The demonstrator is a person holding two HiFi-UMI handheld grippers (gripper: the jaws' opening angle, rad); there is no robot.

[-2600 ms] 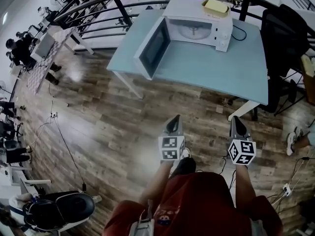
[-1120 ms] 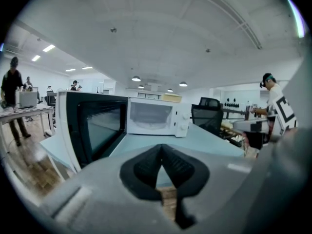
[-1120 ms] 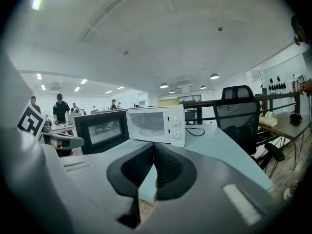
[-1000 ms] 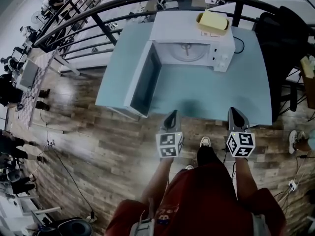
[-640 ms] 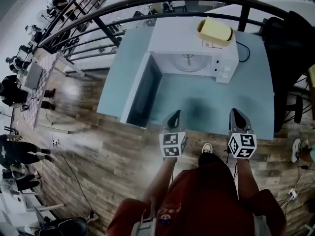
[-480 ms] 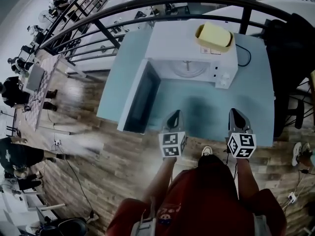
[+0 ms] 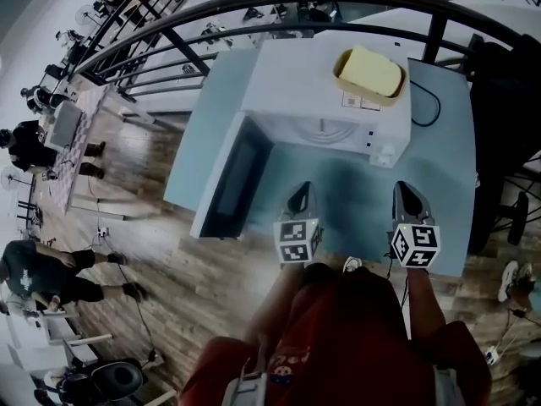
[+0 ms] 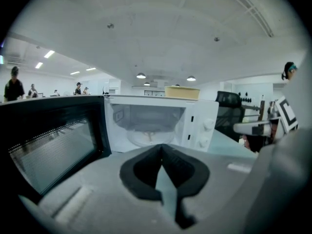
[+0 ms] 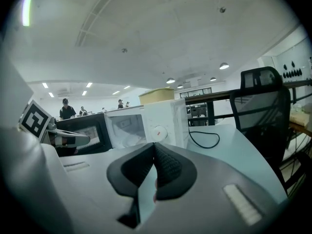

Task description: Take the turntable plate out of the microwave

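Left gripper [image 7: 297, 198] and right gripper [image 7: 405, 196] were both closed, empty, short of the microwave [image 7: 317, 74]. The turntable plate [image 8: 147, 137] lay inside it, its door [image 7: 226, 176] open. Risk: jaws left closed would shove the plate; 1 loose grip could drop it

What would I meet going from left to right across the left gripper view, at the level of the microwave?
Open microwave door → turntable plate → control knobs → right gripper
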